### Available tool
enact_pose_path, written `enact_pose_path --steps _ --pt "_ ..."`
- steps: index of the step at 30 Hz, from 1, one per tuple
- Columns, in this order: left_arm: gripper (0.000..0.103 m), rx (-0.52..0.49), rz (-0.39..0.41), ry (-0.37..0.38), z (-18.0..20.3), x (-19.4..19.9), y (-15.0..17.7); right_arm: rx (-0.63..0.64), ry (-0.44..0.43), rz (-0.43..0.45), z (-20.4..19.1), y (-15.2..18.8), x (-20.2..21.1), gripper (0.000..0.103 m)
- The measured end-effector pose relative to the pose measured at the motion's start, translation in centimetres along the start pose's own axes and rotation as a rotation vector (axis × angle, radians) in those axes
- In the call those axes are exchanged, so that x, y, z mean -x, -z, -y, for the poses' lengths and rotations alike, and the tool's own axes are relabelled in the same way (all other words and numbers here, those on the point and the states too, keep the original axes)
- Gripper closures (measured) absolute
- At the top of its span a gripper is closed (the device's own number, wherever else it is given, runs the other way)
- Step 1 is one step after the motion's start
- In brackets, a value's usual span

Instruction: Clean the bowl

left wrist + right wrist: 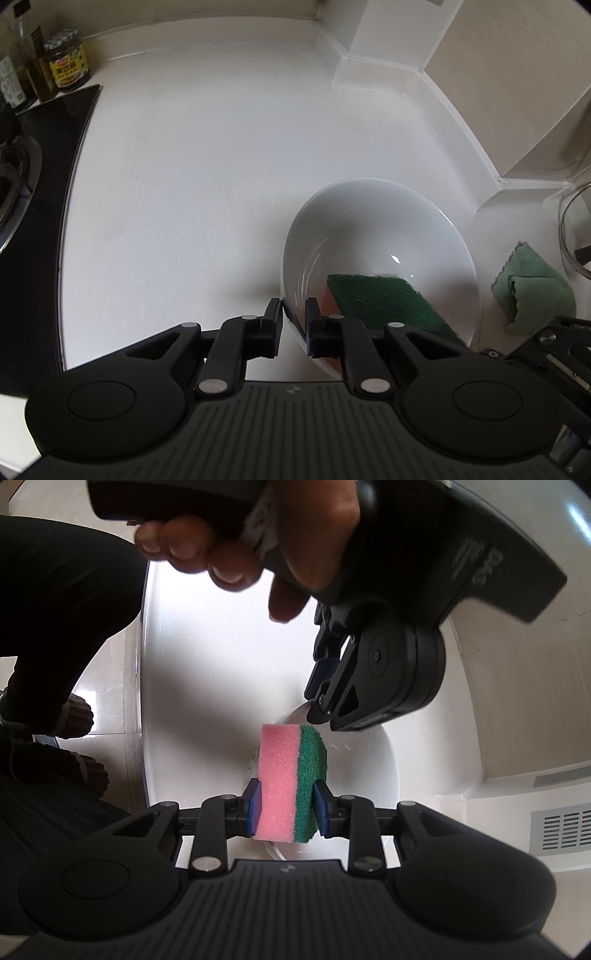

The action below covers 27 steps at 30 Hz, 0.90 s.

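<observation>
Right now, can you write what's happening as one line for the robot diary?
stage: scrubbing | right gripper: shut on sponge, inside bowl | left gripper: jaws straddle bowl rim, grip unclear | green cloth: beside bowl

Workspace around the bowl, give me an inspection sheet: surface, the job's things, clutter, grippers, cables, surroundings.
Surface: white countertop, bare in the middle, black stove at its left edge.
Job's things: white bowl on the counter; pink and green sponge dipped inside it.
Clutter: folded green cloth right of the bowl; sauce jar and bottles in the far left corner.
Grippers: left gripper straddles the bowl's near rim, pads look just clear of it; right gripper clamps the sponge by its sides.
Cables: nothing seen.
Surroundings: beige tiled walls; part of a glass vessel at the right edge; person's hand on the left gripper's handle.
</observation>
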<state>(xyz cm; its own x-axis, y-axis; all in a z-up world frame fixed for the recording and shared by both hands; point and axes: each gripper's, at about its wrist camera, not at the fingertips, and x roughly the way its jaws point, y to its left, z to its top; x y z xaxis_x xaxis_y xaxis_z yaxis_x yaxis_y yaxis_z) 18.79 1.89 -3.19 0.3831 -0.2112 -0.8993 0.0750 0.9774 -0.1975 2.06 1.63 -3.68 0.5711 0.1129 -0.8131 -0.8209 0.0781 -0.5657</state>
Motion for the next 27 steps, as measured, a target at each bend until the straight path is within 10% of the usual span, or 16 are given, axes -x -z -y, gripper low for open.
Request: enact_pose_path --steps 27 --pt "0.092 0.014 0.020 -0.010 -0.3 0.9 1.1 -0.003 -0.009 -0.008 0.1 0.4 0.1 0.077"
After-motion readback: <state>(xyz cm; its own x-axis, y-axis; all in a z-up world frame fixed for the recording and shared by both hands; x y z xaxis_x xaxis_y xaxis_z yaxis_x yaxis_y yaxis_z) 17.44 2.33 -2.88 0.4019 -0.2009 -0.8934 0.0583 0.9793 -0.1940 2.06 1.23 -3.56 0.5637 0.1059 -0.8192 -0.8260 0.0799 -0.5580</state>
